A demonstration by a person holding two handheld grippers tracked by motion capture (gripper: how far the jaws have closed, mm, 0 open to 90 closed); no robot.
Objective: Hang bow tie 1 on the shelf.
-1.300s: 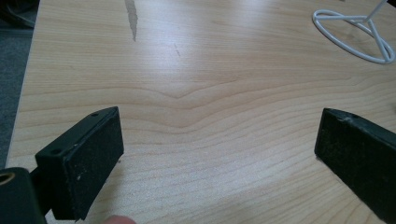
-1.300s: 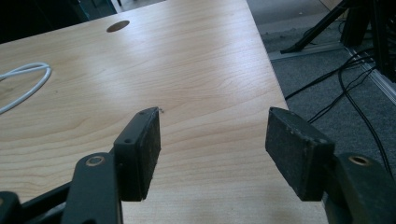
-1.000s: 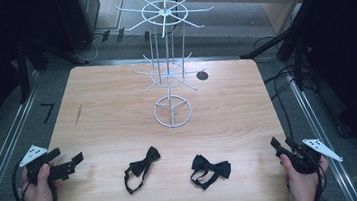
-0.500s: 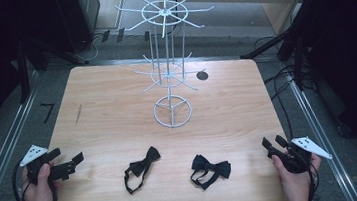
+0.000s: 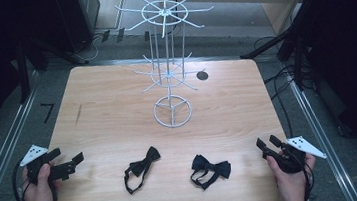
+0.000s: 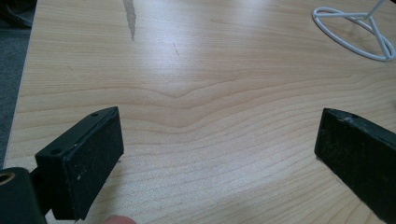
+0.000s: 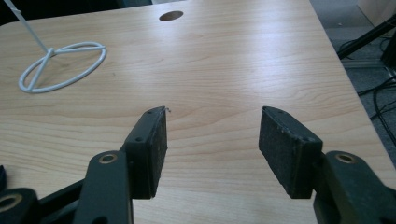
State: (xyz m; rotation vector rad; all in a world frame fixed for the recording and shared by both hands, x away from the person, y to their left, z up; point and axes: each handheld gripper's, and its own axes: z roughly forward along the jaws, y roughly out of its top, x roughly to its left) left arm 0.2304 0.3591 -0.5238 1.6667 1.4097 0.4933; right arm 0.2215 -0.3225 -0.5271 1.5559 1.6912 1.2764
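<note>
Two black bow ties lie near the table's front edge, one (image 5: pixel 142 167) left of centre and one (image 5: pixel 211 169) right of centre. A white wire display stand (image 5: pixel 168 71) rises from its ring base (image 5: pixel 172 111) mid-table. My left gripper (image 5: pixel 76 161) rests at the front left corner, open wide over bare wood (image 6: pixel 219 126). My right gripper (image 5: pixel 266 141) hovers at the front right corner, open with nothing between its pads (image 7: pixel 213 116); its jaws have narrowed a little within the last second. Both grippers are well apart from the bow ties.
The wooden table (image 5: pixel 116 97) has a dark round hole (image 5: pixel 202 75) behind the stand. The stand's ring base appears in the left gripper view (image 6: pixel 355 35) and the right gripper view (image 7: pixel 63 65). Cables and metal rails run along the floor on both sides.
My right hand has moved left, from off the table's right edge to over its front right corner. The left hand and both bow ties have stayed put.
</note>
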